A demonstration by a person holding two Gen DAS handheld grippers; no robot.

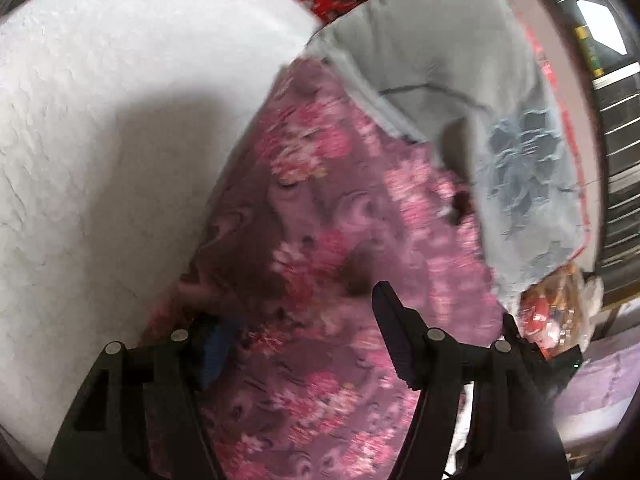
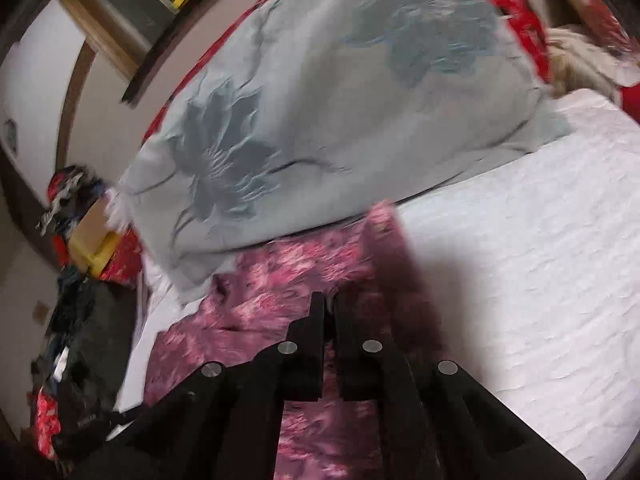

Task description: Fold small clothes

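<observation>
A white textured bedspread (image 2: 540, 260) covers the bed and fills the 3 o'clock side of the right wrist view and the 9 o'clock side of the left wrist view. On it lies a pale grey-blue quilt with large blue flower prints (image 2: 320, 120), bunched toward 12 o'clock in the right wrist view, with a red floral cloth (image 2: 516, 4) showing along its far edge. Against the quilt's near edge, partly tucked under it, spreads the small garment, a mauve cloth printed with pink flowers (image 1: 320, 264), lying on the bedspread and running down to 6 o'clock in both views. At 9 o'clock in the right wrist view a heap of dark clothes (image 2: 80, 320) sits beside the bed, blurred. The black left gripper (image 1: 296, 344) stands over the mauve cloth with its jaws held wide, the cloth showing in the gap between them; whether the pads touch it cannot be told. The black right gripper (image 2: 329, 312) has its jaws drawn together over the same cloth, with only a sliver between the fingertips; whether any fabric is pinched there cannot be told.
</observation>
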